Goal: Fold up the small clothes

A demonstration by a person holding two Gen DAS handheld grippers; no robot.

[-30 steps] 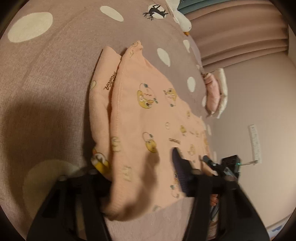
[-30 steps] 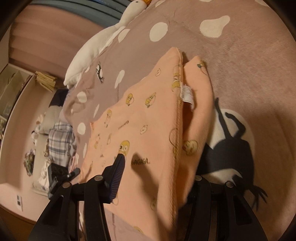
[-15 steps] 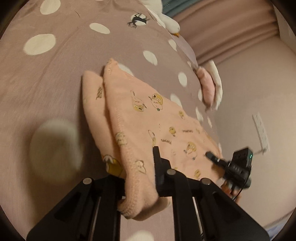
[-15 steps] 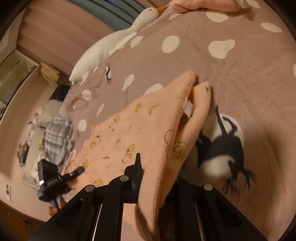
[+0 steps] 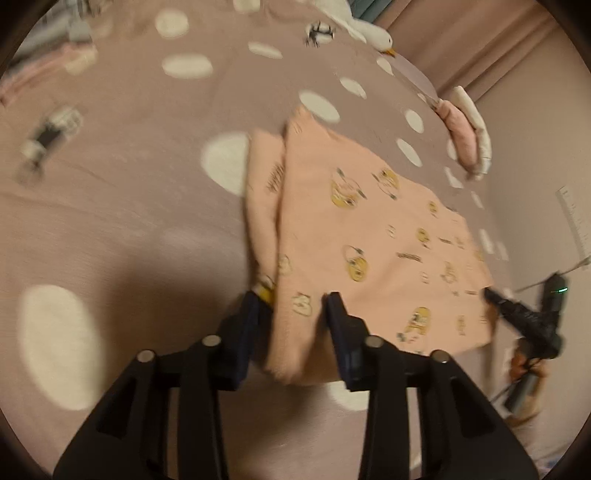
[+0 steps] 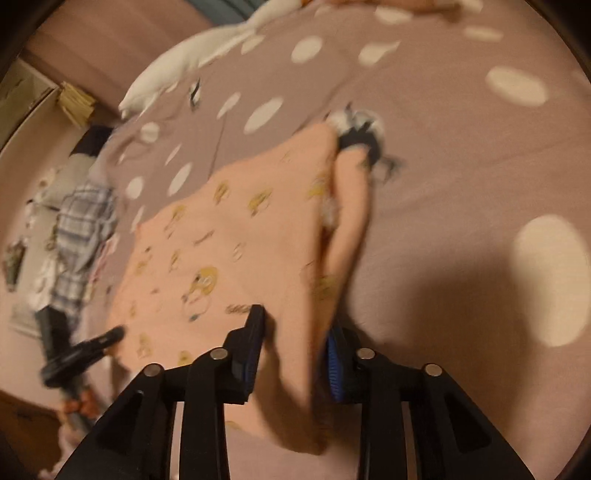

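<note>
1. a peach garment (image 5: 373, 236) printed with yellow cartoon figures lies folded on a mauve bedspread (image 5: 129, 206) with white spots, one sleeve tucked along its edge.
2. the left hand-held gripper (image 5: 291, 321) has its jaws partly apart around the garment's near corner, cloth bunched between them.
3. the right hand-held gripper (image 6: 295, 343) likewise straddles the opposite near corner, fingers spread with fabric between.
4. a white goose plush (image 5: 364, 31) lies at the bed's far end.

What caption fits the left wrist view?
Left gripper straddling the near edge of a folded peach garment on a spotted bedspread.
</note>
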